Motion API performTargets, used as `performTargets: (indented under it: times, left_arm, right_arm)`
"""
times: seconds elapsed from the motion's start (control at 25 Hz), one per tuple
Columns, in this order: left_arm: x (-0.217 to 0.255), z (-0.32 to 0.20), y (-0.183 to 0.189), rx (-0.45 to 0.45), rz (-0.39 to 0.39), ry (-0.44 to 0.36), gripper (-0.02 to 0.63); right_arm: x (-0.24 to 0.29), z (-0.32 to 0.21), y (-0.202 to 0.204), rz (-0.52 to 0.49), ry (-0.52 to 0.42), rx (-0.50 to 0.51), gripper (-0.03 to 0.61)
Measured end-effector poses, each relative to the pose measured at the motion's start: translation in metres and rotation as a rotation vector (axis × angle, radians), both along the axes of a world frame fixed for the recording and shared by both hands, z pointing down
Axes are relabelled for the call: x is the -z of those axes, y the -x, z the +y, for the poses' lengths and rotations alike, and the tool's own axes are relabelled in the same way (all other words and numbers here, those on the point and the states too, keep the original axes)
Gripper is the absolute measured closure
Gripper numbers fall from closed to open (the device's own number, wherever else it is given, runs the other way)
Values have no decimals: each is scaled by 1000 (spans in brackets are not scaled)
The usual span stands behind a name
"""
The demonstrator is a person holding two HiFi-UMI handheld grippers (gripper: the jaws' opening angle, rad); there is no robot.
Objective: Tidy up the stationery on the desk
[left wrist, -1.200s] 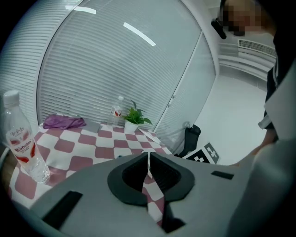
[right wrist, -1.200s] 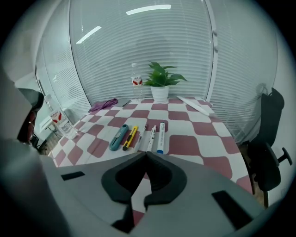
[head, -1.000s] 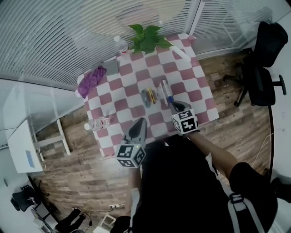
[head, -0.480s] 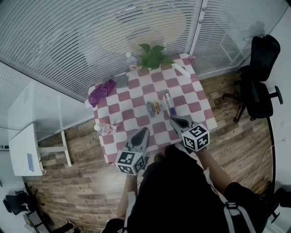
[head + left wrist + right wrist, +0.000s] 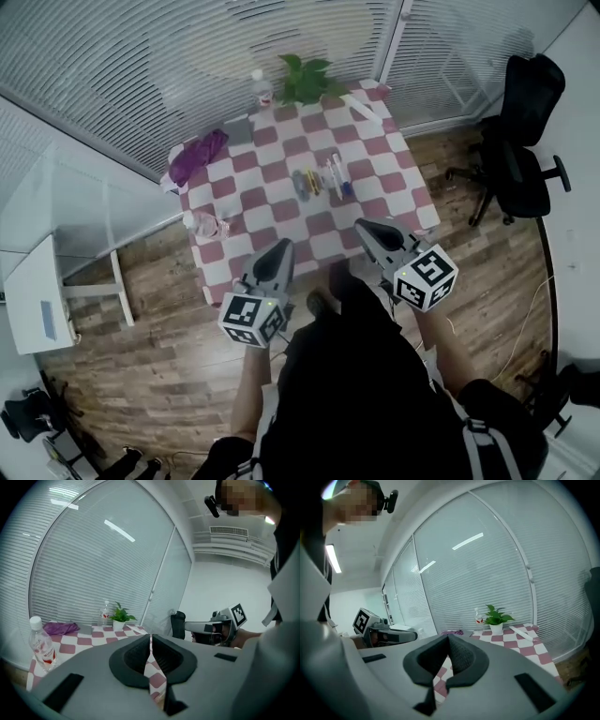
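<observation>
Several pens and markers lie side by side in the middle of the red-and-white checked table. Both grippers hang in the air at the table's near edge, short of the pens. My left gripper is shut with nothing in it; in the left gripper view its pads meet with only the cloth showing beyond. My right gripper is likewise shut and holds nothing, its pads pressed together. Each gripper view shows the other gripper held level beside it.
A purple cloth and a grey flat item lie at the back left. A potted plant, a bottle and a white strip stand at the back. Another bottle sits by the left edge. An office chair stands right.
Both grippers have drawn back from over the table to its near edge; the right one was at the pens a second ago. The head view has pulled back too.
</observation>
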State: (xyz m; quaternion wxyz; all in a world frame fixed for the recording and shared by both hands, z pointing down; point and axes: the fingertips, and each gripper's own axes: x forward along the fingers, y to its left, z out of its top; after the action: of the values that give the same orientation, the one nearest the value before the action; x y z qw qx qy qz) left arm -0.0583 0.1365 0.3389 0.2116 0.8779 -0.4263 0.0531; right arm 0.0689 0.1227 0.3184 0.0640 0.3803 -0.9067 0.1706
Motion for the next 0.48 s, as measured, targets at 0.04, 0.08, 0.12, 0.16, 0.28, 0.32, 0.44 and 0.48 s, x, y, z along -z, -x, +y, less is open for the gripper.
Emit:
performTargets:
  times: [0.04,0.08,0.12,0.16,0.28,0.32,0.44,0.48]
  left_arm:
    - [1,5,2,1,3,0,572]
    - [2,9,3,1,3,-3,572]
    - [3,13,5,1,2,-7,572]
    - [5,15,7,2,0,-11,572]
    - [9,22,12,5,-4,-21,572]
    - [11,24,13,7,-3,-26,572]
    - [17,26,16,13,-1,-45,572]
    - [20,26,16,16,1,-50,572]
  right_arm:
    - [2,6,0,-4,-3,-3,558]
    - [5,11,1,-9,-6,-6,558]
    - [6,16,2,-13,-9,-6,558]
    - [8,20,4,-15,-13,-6,558]
    - [12,28,8,-16,-32,5,558]
    - [14,30,9,-15,-39,9,558]
    - [19,31,10,-8,-52,10,558]
    - [20,31,10,-6,-54,9,558]
